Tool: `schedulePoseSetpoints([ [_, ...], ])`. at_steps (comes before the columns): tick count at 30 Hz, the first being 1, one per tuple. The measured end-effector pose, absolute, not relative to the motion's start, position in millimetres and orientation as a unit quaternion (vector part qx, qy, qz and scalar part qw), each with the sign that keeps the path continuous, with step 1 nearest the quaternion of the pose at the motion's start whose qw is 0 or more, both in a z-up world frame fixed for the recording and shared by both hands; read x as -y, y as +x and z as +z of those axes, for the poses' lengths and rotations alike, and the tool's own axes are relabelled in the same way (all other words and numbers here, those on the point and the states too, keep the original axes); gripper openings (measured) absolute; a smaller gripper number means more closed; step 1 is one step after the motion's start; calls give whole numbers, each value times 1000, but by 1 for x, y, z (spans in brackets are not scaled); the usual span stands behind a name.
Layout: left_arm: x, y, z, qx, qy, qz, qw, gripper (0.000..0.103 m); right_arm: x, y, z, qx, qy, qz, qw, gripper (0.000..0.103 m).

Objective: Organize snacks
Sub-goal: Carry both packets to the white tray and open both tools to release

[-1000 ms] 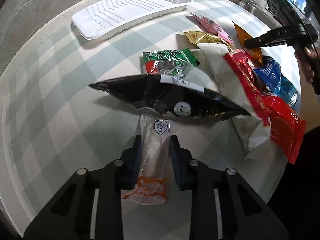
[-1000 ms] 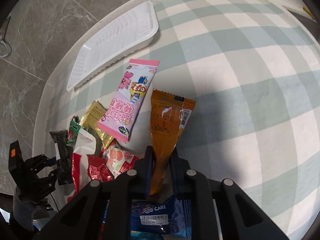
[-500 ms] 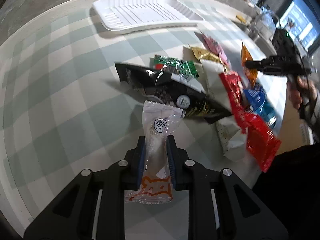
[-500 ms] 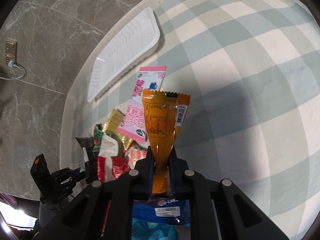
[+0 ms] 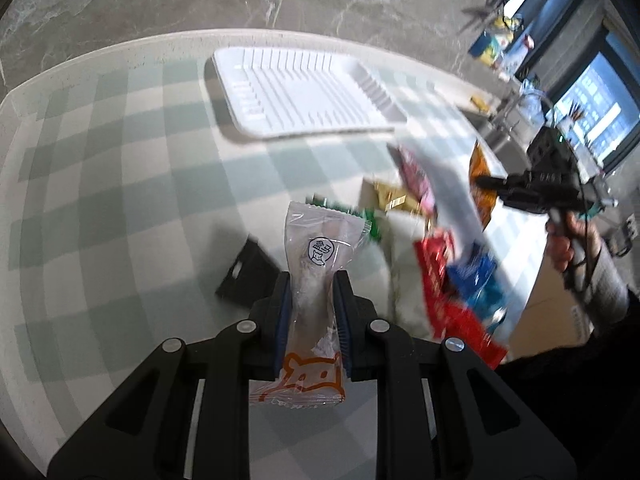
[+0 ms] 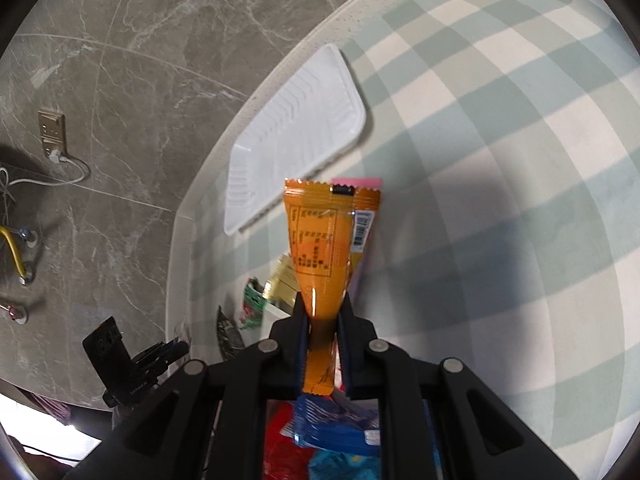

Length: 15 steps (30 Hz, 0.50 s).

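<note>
My left gripper (image 5: 310, 286) is shut on a clear snack packet (image 5: 314, 276) with an orange fox print, held above the checked tablecloth. My right gripper (image 6: 323, 312) is shut on an orange snack packet (image 6: 322, 248), lifted off the table. A white ribbed tray (image 5: 308, 96) lies empty at the far side; it also shows in the right wrist view (image 6: 296, 136). The other gripper shows at the right of the left wrist view (image 5: 536, 188) and at lower left of the right wrist view (image 6: 132, 364).
A pile of snacks lies right of the left gripper: a red bag (image 5: 448, 304), a blue packet (image 5: 476, 276), a gold packet (image 5: 390, 196), a pink packet (image 5: 416, 176), a black bag (image 5: 248, 276). The table edge (image 6: 188, 216) borders the marble floor. A sink and screen (image 5: 592, 116) stand far right.
Both grippers have lifted their packets off the table and risen. The left wrist view has swung up toward the tray; the orange packet now hangs clear of the pink packet.
</note>
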<state>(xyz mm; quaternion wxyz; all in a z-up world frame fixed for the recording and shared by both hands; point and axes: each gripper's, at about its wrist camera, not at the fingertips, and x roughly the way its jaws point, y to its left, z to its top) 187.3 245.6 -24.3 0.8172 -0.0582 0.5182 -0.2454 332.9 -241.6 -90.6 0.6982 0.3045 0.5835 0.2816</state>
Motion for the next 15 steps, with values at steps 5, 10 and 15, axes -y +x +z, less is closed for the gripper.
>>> schedulePoseSetpoints([
  [5, -239, 220, -16, -509, -86, -253, 818, 19, 234, 349, -87, -580, 312, 294, 693, 14],
  [10, -229, 256, -7, -498, -100, -263, 820, 19, 224, 373, -83, -575, 314, 302, 692, 14],
  [15, -221, 296, -1, -494, -114, -275, 817, 19, 216, 402, -83, -573, 314, 307, 692, 14],
])
